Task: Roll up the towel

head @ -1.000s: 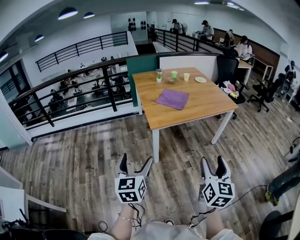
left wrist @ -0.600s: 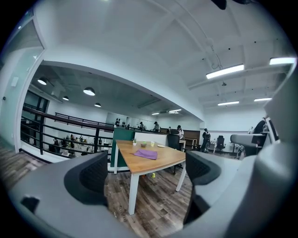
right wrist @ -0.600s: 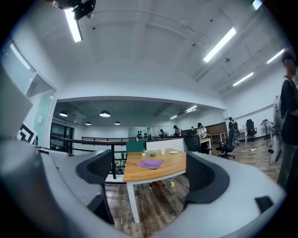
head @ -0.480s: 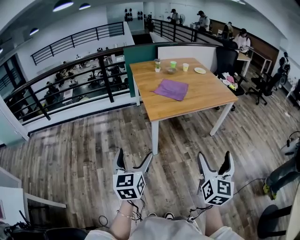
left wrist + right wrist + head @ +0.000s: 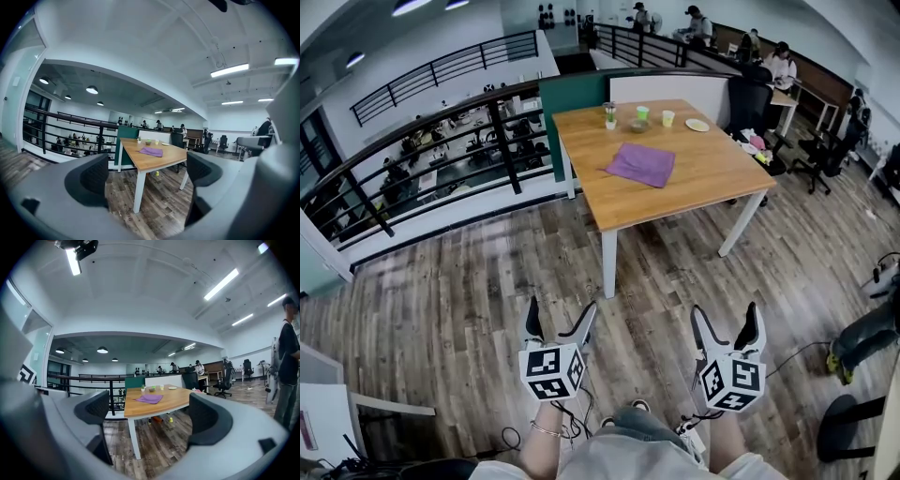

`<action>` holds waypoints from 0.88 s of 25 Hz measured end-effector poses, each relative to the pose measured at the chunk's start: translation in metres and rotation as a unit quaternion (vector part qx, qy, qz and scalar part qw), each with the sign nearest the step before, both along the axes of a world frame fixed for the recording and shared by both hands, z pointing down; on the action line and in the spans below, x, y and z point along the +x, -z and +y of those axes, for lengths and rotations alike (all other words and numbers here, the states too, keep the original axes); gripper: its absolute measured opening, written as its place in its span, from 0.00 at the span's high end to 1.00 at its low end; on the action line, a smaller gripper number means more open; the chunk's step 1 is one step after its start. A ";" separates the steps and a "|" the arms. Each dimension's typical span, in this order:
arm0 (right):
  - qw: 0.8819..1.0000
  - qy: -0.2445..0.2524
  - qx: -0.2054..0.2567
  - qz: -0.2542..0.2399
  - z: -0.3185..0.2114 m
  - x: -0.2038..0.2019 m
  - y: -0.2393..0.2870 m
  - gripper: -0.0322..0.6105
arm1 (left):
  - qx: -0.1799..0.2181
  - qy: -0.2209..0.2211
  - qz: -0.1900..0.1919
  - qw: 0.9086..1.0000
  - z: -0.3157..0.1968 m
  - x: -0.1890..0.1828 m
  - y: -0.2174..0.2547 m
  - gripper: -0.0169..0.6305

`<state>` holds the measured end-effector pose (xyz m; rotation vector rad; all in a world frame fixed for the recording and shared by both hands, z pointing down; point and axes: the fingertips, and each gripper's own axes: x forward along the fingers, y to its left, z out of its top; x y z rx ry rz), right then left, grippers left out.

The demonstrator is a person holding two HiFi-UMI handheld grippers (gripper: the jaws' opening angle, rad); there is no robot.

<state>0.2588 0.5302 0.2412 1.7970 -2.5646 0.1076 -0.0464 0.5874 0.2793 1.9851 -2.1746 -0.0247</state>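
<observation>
Towel (image 5: 639, 164) — purple, spread flat, a little skew to the edges — lies near the middle of the worktop (image 5: 703, 192), with cups (image 5: 654, 116) and a plate (image 5: 697, 125) beyond it at the far edge. The left hand-held gripper (image 5: 560, 317) and right hand-held gripper (image 5: 725, 319) hang level over the floor (image 5: 459, 300), well apart from the worktop. The jaws of each have just been opening and stand wide, released, with nothing between them. The step in hand looks to be the approach: best to walk up square to the near edge, keep both jaws spread, and come in low at the towel's nearest hem, one gripper toward each corner, so the roll can start straight and run away from the cups. The head view alone shows both grippers together and how far off the towel is. The gripper views look under the worktop — a small yellow thing (image 5: 170, 419) on the floor there is hidden from above. The right gripper view also catches a bystander (image 5: 287, 362) at its right edge.
</observation>
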 end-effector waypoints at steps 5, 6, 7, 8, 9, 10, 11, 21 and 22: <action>1.000 0.000 -0.013 0.004 -0.019 -0.009 -0.012 0.13 | -0.011 -0.003 0.002 1.000 -0.016 -0.008 -0.014 0.18; 1.000 0.000 -0.015 0.005 -0.026 -0.011 -0.012 0.14 | -0.013 -0.003 0.003 1.000 -0.021 -0.010 -0.015 0.18; 1.000 0.001 -0.017 0.005 -0.033 -0.011 -0.012 0.14 | -0.017 -0.003 0.003 1.000 -0.028 -0.011 -0.016 0.18; 1.000 0.000 -0.018 0.004 -0.042 -0.012 -0.013 0.15 | -0.020 -0.004 0.003 1.000 -0.035 -0.011 -0.017 0.18; 1.000 -0.001 -0.020 0.003 -0.050 -0.011 -0.013 0.15 | -0.022 -0.005 0.001 1.000 -0.043 -0.012 -0.017 0.18; 1.000 -0.001 -0.022 0.001 -0.060 -0.011 -0.015 0.15 | -0.023 -0.006 -0.001 1.000 -0.051 -0.013 -0.017 0.18; 1.000 -0.002 -0.023 -0.001 -0.069 -0.011 -0.017 0.15 | -0.023 -0.005 -0.003 1.000 -0.059 -0.015 -0.017 0.18; 0.999 0.004 -0.029 -0.028 -0.178 -0.022 -0.018 0.18 | -0.023 0.011 -0.026 0.999 -0.153 -0.038 0.001 0.18; 0.999 0.007 -0.028 -0.030 -0.189 -0.024 -0.016 0.19 | -0.022 0.014 -0.027 0.999 -0.163 -0.040 0.003 0.18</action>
